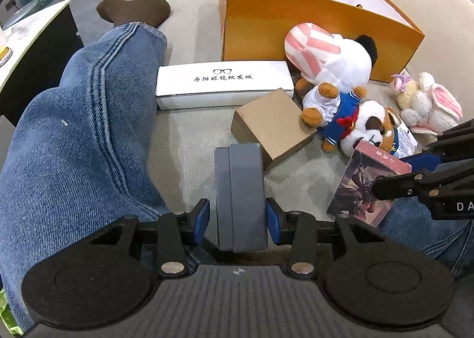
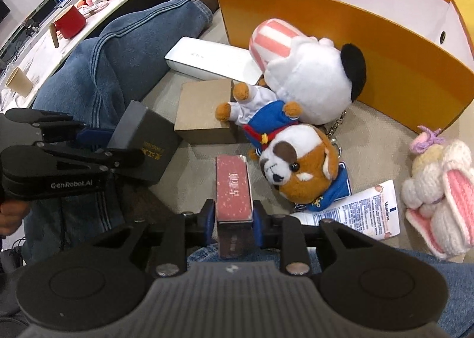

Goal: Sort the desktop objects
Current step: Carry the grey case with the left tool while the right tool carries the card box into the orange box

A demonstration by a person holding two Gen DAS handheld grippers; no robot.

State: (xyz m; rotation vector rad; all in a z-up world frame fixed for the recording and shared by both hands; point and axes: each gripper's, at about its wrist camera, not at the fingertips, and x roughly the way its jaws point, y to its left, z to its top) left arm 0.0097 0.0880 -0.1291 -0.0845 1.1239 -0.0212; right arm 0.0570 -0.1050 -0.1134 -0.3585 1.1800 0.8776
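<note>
Sorting looks barely begun: the left tool (image 1: pixel 238 216) pinches a grey box (image 1: pixel 240 196), the right tool (image 2: pixel 234 221) pinches a red box (image 2: pixel 234 190), while the plush toys (image 2: pixel 299 160) and brown carton (image 1: pixel 272 128) lie unsorted on the sofa beside the orange bag (image 1: pixel 311 27).

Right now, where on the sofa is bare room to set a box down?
Bare cushion lies between the jeans leg, white glasses box and brown carton. It is crowded by the plush dog and the orange bag.

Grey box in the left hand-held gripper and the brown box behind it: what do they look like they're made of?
Grey box: looks like rigid paperboard with a matte finish; flat faces, crisp edges, a lid seam along its side, gold print visible from the right wrist view. Brown box: probably plain kraft cardboard, uncoated and dull, with sharp folded corners. Neither shows gloss, so plastic seems unlikely, though I can't be certain.
</note>
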